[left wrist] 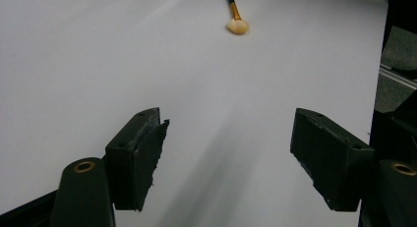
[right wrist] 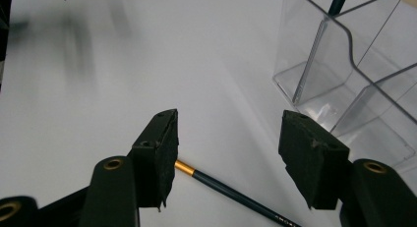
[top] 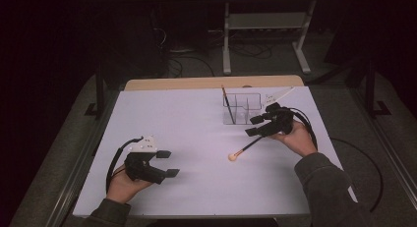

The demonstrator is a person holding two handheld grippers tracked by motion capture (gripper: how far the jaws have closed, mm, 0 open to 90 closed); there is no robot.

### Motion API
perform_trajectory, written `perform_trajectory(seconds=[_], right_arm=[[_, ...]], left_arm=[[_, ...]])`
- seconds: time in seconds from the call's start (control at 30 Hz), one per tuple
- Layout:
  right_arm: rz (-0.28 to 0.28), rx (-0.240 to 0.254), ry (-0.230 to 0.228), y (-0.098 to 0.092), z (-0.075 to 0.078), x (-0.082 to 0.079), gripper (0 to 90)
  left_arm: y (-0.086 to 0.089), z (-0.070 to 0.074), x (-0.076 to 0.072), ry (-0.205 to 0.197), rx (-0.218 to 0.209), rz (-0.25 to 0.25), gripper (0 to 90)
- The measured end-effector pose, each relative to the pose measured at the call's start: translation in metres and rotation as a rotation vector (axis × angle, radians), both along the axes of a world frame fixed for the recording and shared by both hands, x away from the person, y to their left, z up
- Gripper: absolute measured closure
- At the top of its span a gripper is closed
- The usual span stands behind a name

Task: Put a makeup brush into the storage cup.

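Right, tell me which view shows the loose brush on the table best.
The high view: the whole brush lies on the table, tan tip toward the person. The left gripper view gives its tip and gold ferrule; the right gripper view gives its dark handle beneath the open right gripper.

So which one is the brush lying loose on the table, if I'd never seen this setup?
Start at the white table and find the clear plastic divided organiser near its far edge. Just in front lies a thin dark-handled brush with a gold ferrule and pale tan tip; the other dark brush stands upright inside the organiser.
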State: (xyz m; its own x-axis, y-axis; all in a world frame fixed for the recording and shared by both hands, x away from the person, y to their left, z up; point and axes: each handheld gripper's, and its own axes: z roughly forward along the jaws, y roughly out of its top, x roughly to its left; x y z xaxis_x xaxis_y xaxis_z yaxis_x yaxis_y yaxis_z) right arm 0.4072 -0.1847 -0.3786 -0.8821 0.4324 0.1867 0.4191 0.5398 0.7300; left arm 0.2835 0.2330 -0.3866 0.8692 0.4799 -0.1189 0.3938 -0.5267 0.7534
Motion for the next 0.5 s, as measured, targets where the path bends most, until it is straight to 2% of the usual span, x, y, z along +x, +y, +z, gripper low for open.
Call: perform_trajectory(seconds=[0.5], right_arm=[[0.010,-0.006,-0.003,-0.0006,-0.0070,-0.0045,36.7]], left_arm=[[0.0035,-0.0007,0.0001,-0.002,-0.007,0.004,26.9]])
